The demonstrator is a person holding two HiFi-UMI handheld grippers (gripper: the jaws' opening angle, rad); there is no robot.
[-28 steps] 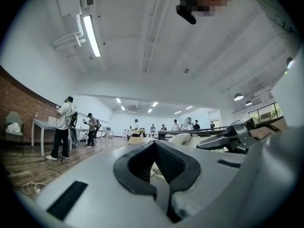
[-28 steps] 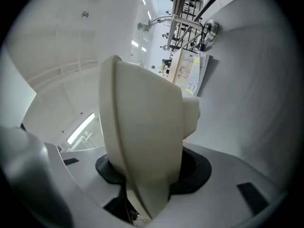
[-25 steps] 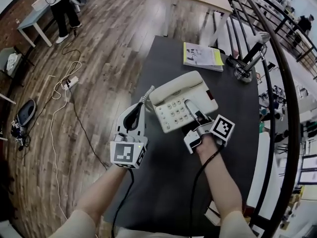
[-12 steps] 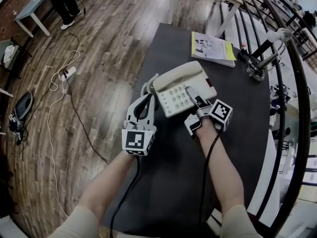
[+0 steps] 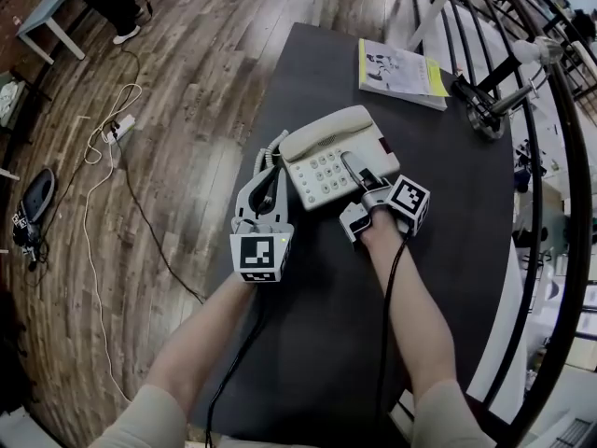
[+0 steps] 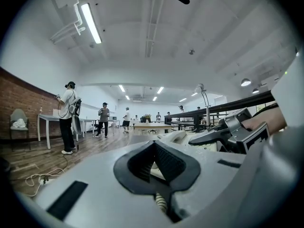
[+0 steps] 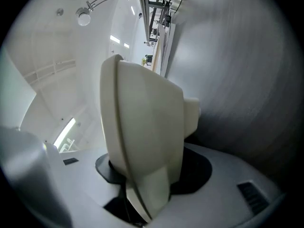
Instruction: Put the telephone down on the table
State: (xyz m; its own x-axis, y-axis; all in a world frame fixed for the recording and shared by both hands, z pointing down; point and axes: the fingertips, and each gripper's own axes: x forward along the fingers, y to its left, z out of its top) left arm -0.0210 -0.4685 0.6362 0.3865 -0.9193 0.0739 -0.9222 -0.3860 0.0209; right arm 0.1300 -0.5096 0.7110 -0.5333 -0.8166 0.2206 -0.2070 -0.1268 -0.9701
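A booklet (image 5: 401, 73) with a yellow edge lies flat, near a lamp (image 5: 485, 115) clamped beside the dark railing (image 5: 567, 203). On the wood floor (image 5: 205, 54) a pale cable (image 5: 101, 146) snakes past a power strip (image 5: 119, 127). The left gripper view shows a person (image 6: 67, 118) in a headset standing near a brick wall (image 6: 21, 91). Other people stand farther back. A strip light (image 6: 90, 20) hangs on the ceiling.
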